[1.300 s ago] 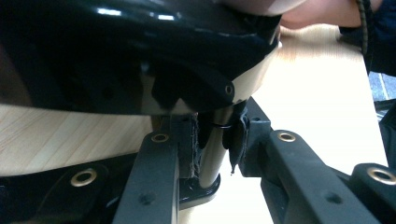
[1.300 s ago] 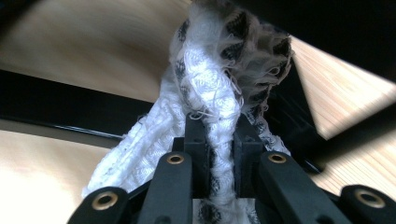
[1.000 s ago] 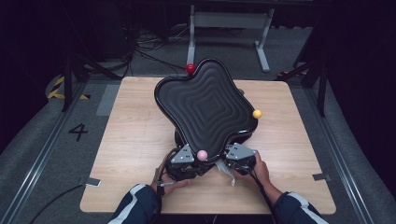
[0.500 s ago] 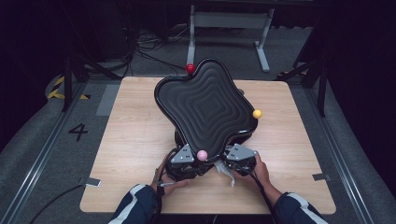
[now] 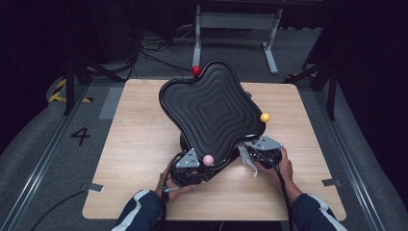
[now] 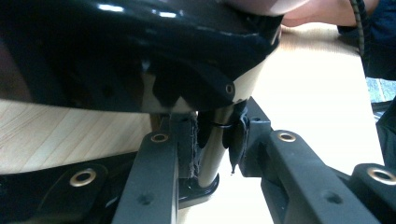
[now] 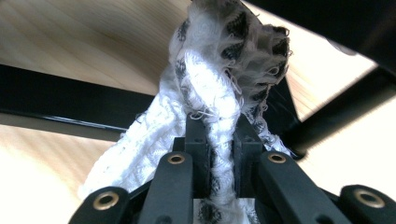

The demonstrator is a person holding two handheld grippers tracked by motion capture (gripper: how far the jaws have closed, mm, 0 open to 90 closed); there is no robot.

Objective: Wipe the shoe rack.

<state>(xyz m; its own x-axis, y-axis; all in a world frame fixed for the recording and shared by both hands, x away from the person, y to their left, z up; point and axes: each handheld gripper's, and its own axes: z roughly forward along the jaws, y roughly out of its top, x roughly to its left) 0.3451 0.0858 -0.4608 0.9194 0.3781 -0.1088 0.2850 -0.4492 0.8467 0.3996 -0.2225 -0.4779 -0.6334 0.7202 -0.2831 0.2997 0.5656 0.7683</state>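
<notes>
The glossy black plastic stool seat with its wavy outline and ridged concentric top [image 5: 211,113] is what we are working on: it is tipped up over the light wooden table [image 5: 130,149], its far lobes raised toward the back edge and its near lobes low by our hands. In the left gripper view we see its shiny underside [image 6: 140,51] overhead, and below it a pale chrome-like metal leg tube [image 6: 212,149] running down to a black foot on the tabletop.

Our left gripper [image 5: 188,166], seen from above tucked under the near left lobe, has its jaws closed tight on that tube, one frayed black pad [image 6: 187,144] pressed against each side of it.

Our right gripper [image 5: 257,153] sits at the near right lobe, held in our right hand [image 5: 279,166]. Its jaws are pinched on a frayed white knitted cloth with dark flecks [image 7: 210,88], which bunches up between them and rises toward the seat's dark frame bars; from above, the cloth [image 5: 246,156] hangs just beside the seat's edge.

Three small balls sit at the seat's rim: a red one [image 5: 196,70] at the far lobe, a yellow one [image 5: 264,117] at the right, a pink one [image 5: 208,160] near our left gripper.
</notes>
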